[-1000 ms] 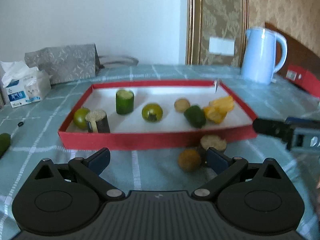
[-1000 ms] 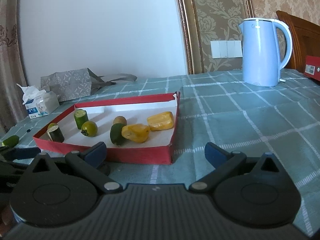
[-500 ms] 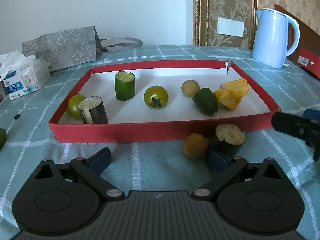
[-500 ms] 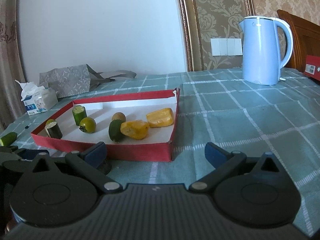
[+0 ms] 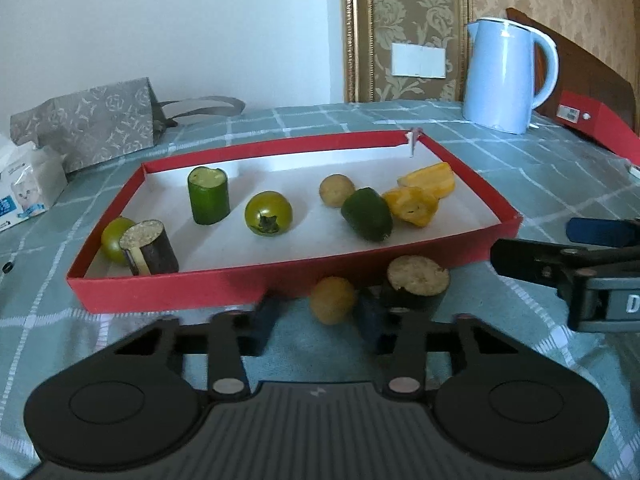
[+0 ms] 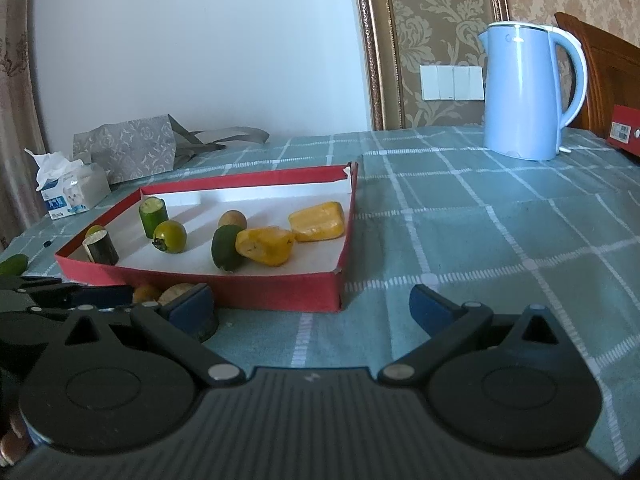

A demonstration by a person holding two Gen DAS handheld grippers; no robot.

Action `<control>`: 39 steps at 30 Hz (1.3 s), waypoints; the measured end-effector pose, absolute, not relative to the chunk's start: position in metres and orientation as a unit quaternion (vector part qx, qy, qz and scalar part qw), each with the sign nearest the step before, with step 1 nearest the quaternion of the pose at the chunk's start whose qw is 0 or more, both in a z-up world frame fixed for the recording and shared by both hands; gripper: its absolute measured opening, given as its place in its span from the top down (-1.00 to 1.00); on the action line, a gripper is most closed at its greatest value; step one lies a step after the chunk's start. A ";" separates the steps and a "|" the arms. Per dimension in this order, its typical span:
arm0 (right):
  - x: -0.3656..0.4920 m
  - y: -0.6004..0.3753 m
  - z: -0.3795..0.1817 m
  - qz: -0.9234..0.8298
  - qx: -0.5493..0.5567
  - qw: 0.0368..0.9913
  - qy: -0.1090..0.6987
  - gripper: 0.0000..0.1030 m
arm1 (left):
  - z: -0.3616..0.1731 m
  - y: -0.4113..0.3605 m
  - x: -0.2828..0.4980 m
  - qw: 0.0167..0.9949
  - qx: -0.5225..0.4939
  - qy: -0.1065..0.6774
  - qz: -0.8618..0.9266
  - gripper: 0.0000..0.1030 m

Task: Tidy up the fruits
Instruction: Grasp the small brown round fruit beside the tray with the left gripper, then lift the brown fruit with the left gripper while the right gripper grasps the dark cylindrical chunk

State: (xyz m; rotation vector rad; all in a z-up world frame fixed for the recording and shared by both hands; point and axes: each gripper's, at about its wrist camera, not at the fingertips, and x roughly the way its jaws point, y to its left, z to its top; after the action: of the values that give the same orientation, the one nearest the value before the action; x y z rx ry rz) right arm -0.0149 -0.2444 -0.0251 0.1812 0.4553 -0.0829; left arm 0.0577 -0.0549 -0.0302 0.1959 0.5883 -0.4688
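Note:
A red tray point(image 5: 256, 280) point(image 6: 280, 292) holds a cucumber piece point(image 5: 209, 196), a green tomato point(image 5: 268, 213), a brown round fruit point(image 5: 337, 190), a dark green fruit point(image 5: 367, 214), two yellow pieces point(image 5: 412, 205), an eggplant piece point(image 5: 149, 247) and a green fruit behind it. In front of the tray lie a small orange-brown fruit point(image 5: 333, 299) point(image 6: 146, 293) and an eggplant piece point(image 5: 416, 280). My left gripper point(image 5: 318, 320) is partly closed around the orange-brown fruit, its fingers not clearly touching it. My right gripper point(image 6: 308, 306) is open and empty by the tray's right corner.
A blue kettle point(image 5: 506, 76) point(image 6: 528, 92) stands at the back right beside a red box point(image 5: 592, 124). A grey bag point(image 5: 92, 124) and a tissue pack point(image 5: 28, 188) are at the back left. A green fruit point(image 6: 14, 264) lies left of the tray.
My left gripper has moved forward to the orange-brown fruit and its fingers have narrowed around it. The right gripper has barely moved.

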 end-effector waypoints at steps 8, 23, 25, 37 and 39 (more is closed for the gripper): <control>-0.012 -0.244 -0.026 -0.039 0.086 0.968 0.232 -1.00 | -0.030 -0.048 0.050 0.927 0.097 0.284 -0.226 0.52; 0.003 -0.218 -0.030 0.004 0.041 0.960 0.276 -1.00 | -0.029 0.003 0.057 0.944 0.047 0.296 -0.136 0.52; 0.007 -0.216 -0.030 0.003 0.046 0.959 0.280 -1.00 | -0.029 0.000 0.055 0.945 0.058 0.293 -0.133 0.52; 0.028 -0.173 -0.033 0.026 -0.001 0.952 0.304 -0.62 | -0.029 0.001 0.055 0.945 0.055 0.294 -0.134 0.52; 0.029 -0.169 -0.033 0.028 -0.001 0.953 0.303 -0.58 | -0.029 0.001 0.056 0.945 0.055 0.294 -0.133 0.52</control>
State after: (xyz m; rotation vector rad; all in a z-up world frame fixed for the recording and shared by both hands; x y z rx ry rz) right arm 0.0287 -0.1694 -0.0331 -0.0023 0.6162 0.0568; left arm 0.0555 0.0009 -0.0290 0.1114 0.5999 -0.2720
